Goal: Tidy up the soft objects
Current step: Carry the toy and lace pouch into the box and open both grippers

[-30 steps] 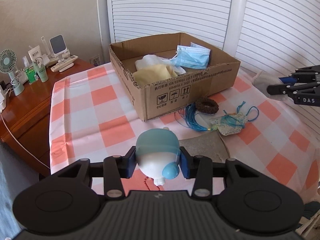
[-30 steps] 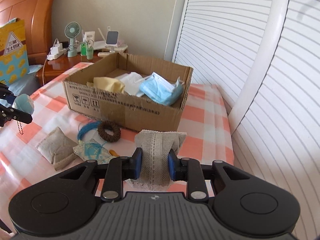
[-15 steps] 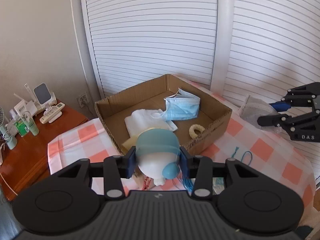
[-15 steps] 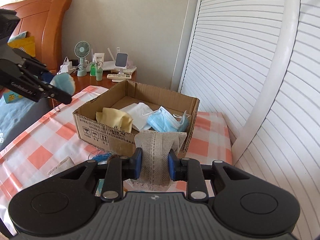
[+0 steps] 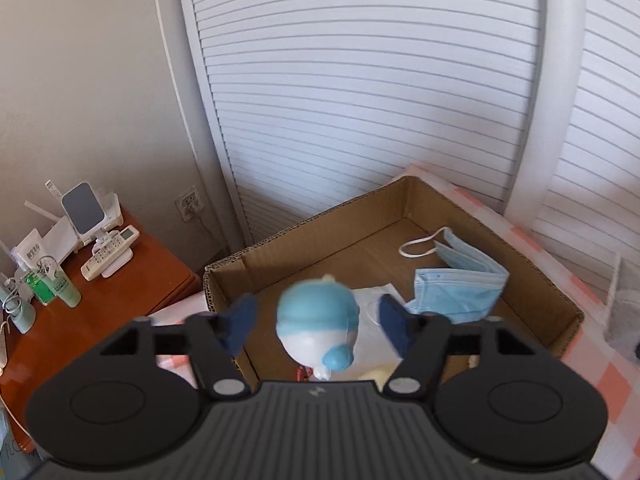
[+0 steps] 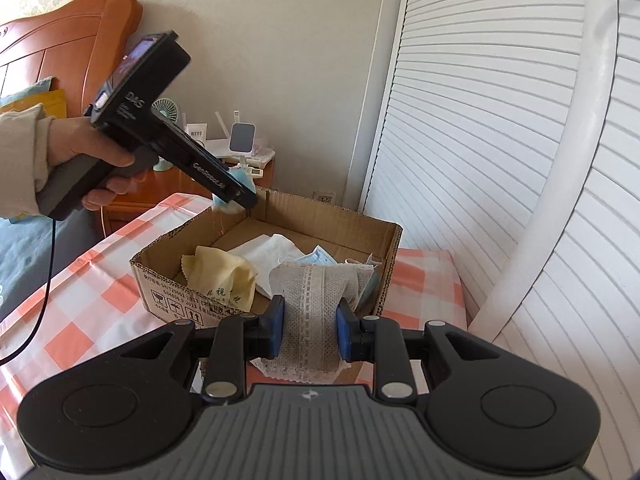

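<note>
A checked cloth [image 6: 92, 276] covers the table beside louvred doors. Over the box [image 5: 532, 276], the left gripper [image 5: 316, 320] is opening, its pads clear of the toy [image 5: 318, 324], evidently releasing it inside. The right gripper [image 6: 310, 330] clamps a pouch [image 6: 316, 312] near the box, apparently next.

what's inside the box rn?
In the box: a blue mask, a white cloth and a yellow cloth. The toy hangs above it between the opening left tongs. The held pouch covers the near right corner.
</note>
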A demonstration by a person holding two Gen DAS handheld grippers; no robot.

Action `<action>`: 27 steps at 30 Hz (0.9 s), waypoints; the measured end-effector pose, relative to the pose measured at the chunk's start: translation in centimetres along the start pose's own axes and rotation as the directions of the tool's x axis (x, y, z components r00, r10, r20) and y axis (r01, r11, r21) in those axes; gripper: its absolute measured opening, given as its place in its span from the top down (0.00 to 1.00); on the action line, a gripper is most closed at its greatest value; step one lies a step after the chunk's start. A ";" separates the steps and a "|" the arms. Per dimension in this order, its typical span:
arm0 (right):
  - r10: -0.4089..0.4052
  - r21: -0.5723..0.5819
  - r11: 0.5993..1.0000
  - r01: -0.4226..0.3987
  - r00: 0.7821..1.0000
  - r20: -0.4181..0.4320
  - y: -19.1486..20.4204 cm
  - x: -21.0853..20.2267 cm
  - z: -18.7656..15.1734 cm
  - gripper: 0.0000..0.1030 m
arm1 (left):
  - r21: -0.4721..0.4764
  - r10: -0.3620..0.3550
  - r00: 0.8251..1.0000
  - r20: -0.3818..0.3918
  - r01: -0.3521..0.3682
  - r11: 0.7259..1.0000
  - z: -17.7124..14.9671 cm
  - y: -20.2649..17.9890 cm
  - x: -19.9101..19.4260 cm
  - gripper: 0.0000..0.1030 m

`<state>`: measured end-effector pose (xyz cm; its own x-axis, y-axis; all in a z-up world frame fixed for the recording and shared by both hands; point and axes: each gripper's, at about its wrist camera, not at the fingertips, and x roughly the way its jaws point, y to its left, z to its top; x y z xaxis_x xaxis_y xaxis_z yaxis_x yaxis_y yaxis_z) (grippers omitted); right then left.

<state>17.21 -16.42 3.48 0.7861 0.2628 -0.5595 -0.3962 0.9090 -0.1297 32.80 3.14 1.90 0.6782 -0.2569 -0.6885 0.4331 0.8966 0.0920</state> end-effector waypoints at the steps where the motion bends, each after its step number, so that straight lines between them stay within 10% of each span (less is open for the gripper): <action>1: 0.001 0.002 1.000 -0.001 1.000 -0.003 0.0 0.2 0.0 0.71 | -0.015 0.020 1.000 -0.012 -0.020 1.000 0.1 0.2 0.7 0.12; 27: 0.070 0.000 0.998 -0.070 0.998 -0.003 2.5 5.3 5.5 0.71 | -0.030 -0.012 0.986 0.168 0.017 0.999 -10.5 -5.0 -15.1 0.01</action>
<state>22.96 -11.00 4.68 0.7552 0.3245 -0.5696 -0.4498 0.8886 -0.0902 14.18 6.33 4.32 0.7628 -0.3245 -0.5593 0.4270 0.9024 0.0587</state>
